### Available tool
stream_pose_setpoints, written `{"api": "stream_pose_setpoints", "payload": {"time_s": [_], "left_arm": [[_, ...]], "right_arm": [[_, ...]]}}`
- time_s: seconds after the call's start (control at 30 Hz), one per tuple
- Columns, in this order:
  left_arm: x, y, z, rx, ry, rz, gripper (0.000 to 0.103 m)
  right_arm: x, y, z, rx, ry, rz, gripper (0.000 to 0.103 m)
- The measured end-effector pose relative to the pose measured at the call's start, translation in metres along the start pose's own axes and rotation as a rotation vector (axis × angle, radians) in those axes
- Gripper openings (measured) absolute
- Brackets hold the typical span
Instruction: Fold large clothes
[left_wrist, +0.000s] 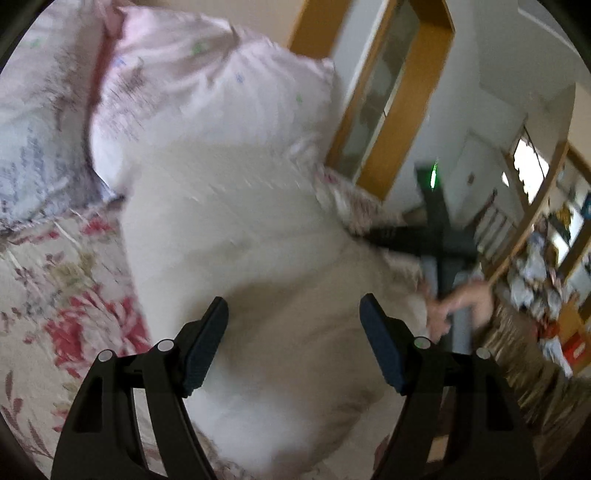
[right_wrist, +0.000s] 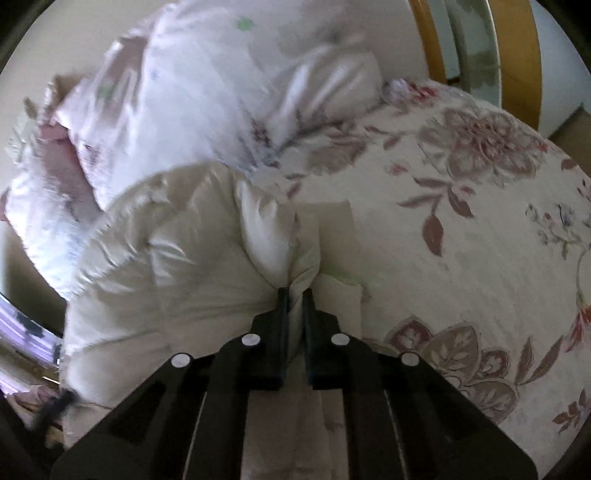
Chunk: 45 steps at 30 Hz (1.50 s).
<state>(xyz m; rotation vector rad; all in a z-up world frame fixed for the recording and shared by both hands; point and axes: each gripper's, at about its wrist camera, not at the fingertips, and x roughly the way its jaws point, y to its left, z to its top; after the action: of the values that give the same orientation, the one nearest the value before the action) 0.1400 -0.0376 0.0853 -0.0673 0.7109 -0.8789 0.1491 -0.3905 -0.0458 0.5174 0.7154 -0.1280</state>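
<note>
A puffy cream-white padded jacket (left_wrist: 236, 229) lies on a floral bedspread (left_wrist: 55, 295). In the left wrist view my left gripper (left_wrist: 293, 319) hovers open just above the jacket, with nothing between its fingers. At the right of that view a person's hand (left_wrist: 458, 302) holds the other gripper at the jacket's edge. In the right wrist view my right gripper (right_wrist: 294, 295) is shut on a pinched fold of the jacket (right_wrist: 184, 240), which bulges to the left of the fingers.
Pale pink pillows (left_wrist: 207, 92) lie at the head of the bed, seen again as pillows (right_wrist: 192, 81). A wooden-framed door (left_wrist: 391, 96) and cluttered shelves (left_wrist: 546, 258) stand beyond the bed. Bare bedspread (right_wrist: 461, 229) stretches right of the jacket.
</note>
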Motion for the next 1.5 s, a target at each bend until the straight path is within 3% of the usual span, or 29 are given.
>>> {"api": "stream_pose_setpoints", "payload": {"time_s": [0.1,0.3,0.37,0.4,0.43,0.5,0.53,0.63,0.67,0.77,1.13,1.5], "left_arm": [[-0.008,0.015,0.009,-0.053,-0.038,0.023,0.075],[0.002,0.039,0.015,-0.158,-0.008,0.067,0.075],[0.004,0.048,0.015,-0.192,0.0,0.061,0.075],[0.004,0.052,0.015,-0.205,0.002,0.055,0.075],[0.004,0.055,0.014,-0.212,0.002,0.052,0.077],[0.003,0.061,0.016,-0.227,0.0,0.055,0.083],[0.002,0.064,0.016,-0.237,-0.002,0.051,0.084],[0.005,0.08,0.018,-0.308,0.019,0.001,0.084],[0.008,0.088,0.018,-0.352,0.029,-0.037,0.084],[0.013,0.101,0.017,-0.408,0.039,-0.062,0.084],[0.04,0.117,0.006,-0.487,0.105,-0.118,0.084],[0.06,0.13,0.001,-0.54,0.117,-0.168,0.087]], "right_arm": [[0.009,-0.003,-0.002,0.0,0.017,-0.003,0.008],[0.023,0.004,0.0,-0.041,0.05,-0.055,0.008],[0.017,-0.002,0.004,-0.023,0.07,-0.025,0.016],[0.012,-0.006,0.006,-0.004,0.07,-0.012,0.033],[0.004,-0.012,0.008,0.018,0.07,0.003,0.062],[-0.014,-0.024,0.01,0.056,0.044,0.059,0.096],[-0.022,-0.029,0.01,0.07,0.036,0.104,0.1],[-0.034,-0.042,0.012,0.118,0.071,0.219,0.101],[-0.034,-0.045,0.013,0.134,0.097,0.253,0.101],[-0.022,-0.05,0.011,0.17,0.194,0.337,0.101],[0.012,-0.019,0.0,0.09,0.379,0.424,0.101],[0.039,0.008,-0.002,0.047,0.451,0.531,0.101]]}}
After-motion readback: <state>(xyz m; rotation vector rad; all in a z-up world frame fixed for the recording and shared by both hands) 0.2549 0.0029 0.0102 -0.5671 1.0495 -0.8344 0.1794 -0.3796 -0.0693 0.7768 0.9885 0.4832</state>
